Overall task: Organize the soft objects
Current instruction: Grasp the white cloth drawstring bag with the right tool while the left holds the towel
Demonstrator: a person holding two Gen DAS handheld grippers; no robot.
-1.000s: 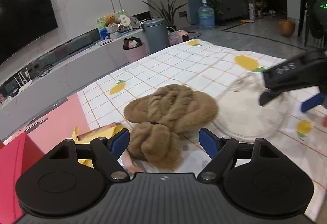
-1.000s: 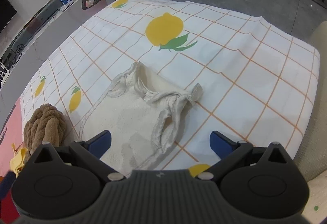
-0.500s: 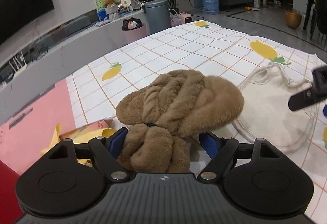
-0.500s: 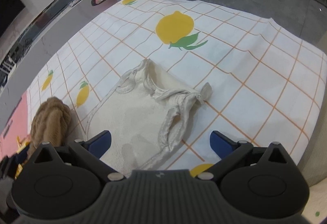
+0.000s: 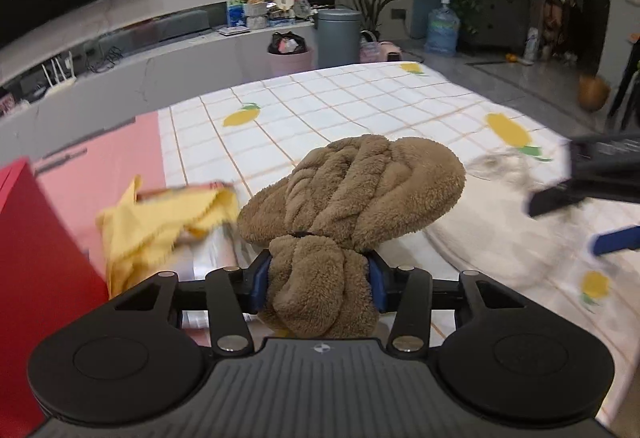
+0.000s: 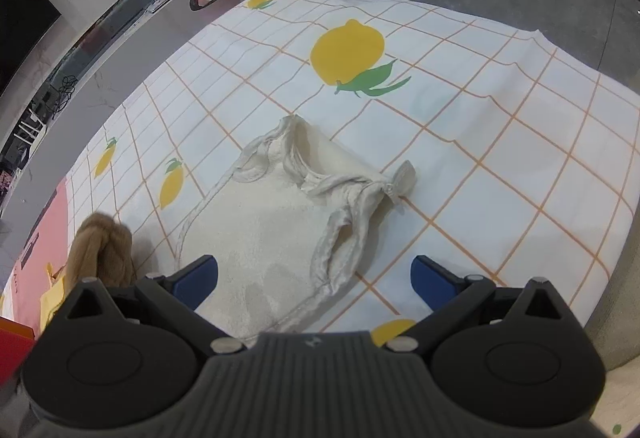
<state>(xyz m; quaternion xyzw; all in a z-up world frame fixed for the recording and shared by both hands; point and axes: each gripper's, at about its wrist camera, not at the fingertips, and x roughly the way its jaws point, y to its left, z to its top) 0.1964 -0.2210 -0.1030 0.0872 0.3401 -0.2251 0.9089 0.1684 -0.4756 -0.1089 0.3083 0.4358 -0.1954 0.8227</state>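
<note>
Between the blue pads point(image 5: 259, 280) of the left gripper point(image 5: 318, 280): the lower bunch of a brown fluffy towel point(image 5: 352, 194), bound at its neck by a dark band. Jaws closing, pads pressed against both sides of that bunch, so clamped on it. Broad twisted upper part of the towel resting on the lemon-print sheet point(image 5: 320, 106), a white cloth checked with orange lines. Just left of the towel, a crumpled yellow cloth point(image 5: 160, 222), blurred, with something pink and shiny under it that cannot be made out. Farther left of the towel, a red box point(image 5: 36, 238) and a pink mat point(image 5: 108, 154). Right of the towel, touching or nearly touching its edge, a cream drawstring bag point(image 6: 280, 222) lying flat on the sheet, cords bunched and knotted at its far end. Above the near end of that bag, the right gripper point(image 6: 314, 278), spread wide with nothing between its pads; bag fabric visible below the gap. Seen from the right wrist camera, the towel point(image 6: 100, 250) at the left rim of the bag, near the sheet's edge. Beyond the sheet, a grey bin point(image 5: 338, 36) and a pink basket point(image 5: 289, 58) on the floor.
</note>
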